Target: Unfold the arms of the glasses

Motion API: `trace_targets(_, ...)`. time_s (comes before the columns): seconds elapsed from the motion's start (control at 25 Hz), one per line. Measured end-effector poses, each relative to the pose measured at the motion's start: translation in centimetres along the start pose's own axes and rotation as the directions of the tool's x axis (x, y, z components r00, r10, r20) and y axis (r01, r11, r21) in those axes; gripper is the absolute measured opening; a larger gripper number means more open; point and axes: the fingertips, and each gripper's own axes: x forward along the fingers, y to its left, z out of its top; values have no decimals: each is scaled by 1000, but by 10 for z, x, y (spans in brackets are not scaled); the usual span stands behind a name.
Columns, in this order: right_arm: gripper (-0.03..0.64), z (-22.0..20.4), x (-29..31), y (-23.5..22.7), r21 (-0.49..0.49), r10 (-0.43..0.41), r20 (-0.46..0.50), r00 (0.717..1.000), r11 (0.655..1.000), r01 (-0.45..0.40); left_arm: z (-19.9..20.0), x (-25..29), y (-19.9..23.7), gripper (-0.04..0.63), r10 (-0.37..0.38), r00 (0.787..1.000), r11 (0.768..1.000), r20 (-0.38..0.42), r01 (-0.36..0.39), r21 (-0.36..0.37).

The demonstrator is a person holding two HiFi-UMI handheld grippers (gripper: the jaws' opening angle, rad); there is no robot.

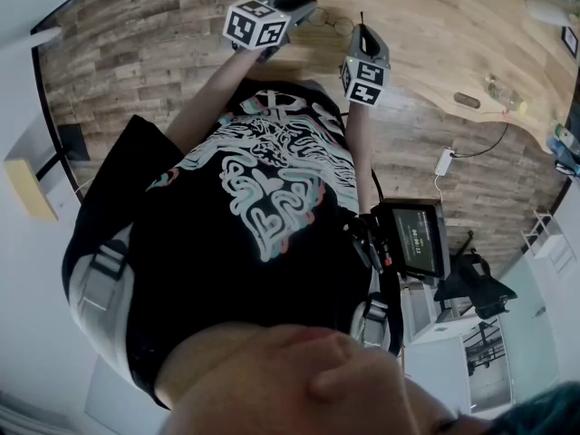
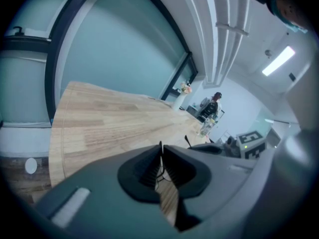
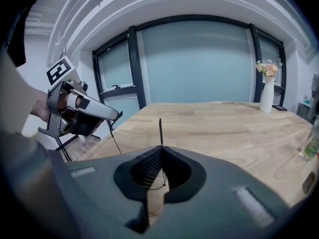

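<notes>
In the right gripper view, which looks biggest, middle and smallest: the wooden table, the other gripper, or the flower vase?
1. wooden table: biggest by far.
2. left gripper: looks bigger than the vase, but it is nearer the camera, so that is unsure.
3. flower vase: smallest, far back on the table.

Ahead of the right gripper's (image 3: 160,151) jaws the desk (image 3: 224,123) lies bare and wide; far ahead and to the right a vase (image 3: 267,96) stands near the far edge; close on the right, a bottle (image 3: 311,143) and a small brown object (image 3: 309,182), perhaps a case, narrow the way; to the left of those jaws hangs the left gripper (image 3: 115,116); the glasses (image 1: 331,21), pinched in both jaws, bar the gap between; ahead of the left jaws the wood runs open.
</notes>
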Motion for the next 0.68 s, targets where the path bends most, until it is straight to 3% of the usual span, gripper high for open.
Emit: trace_targets(0.68,2,-1,-2,-1,-5,7,7,1000,1000,-7,-2,0,-3,6,-8,1000,1000,-1,8,1)
